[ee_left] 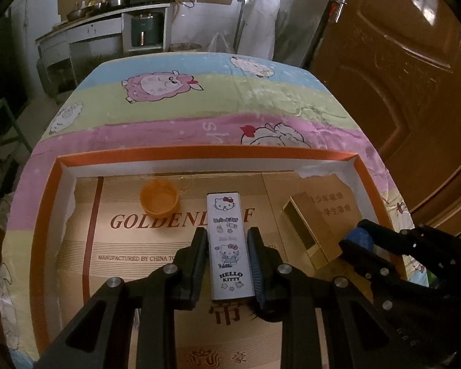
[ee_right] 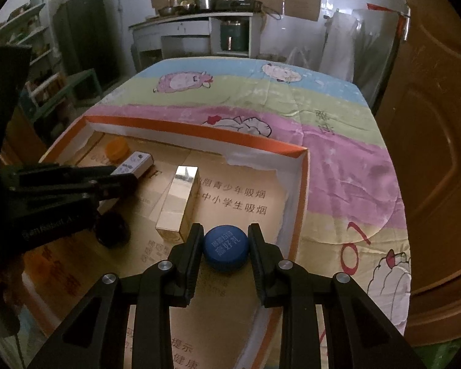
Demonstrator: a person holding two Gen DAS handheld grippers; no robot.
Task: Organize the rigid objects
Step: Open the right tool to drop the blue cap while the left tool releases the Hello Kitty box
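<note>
Currently, a Hello Kitty box [ee_left: 229,243] is clamped by its long sides in the left gripper [ee_left: 227,240], over the floor of the orange-rimmed tray [ee_left: 199,153]. A blue bottle cap [ee_right: 226,247] is pinched across its width in the right gripper [ee_right: 226,240], near the tray's right wall. Both items are judged light, stiff and smooth; slip is likely unless flat faces or the ribbed rim are taken. Counted inside the tray: one Hello Kitty box, one blue bottle cap, one gold box [ee_right: 178,203] just left of the cap, one orange cap [ee_left: 159,198] toward the tray's far wall.
</note>
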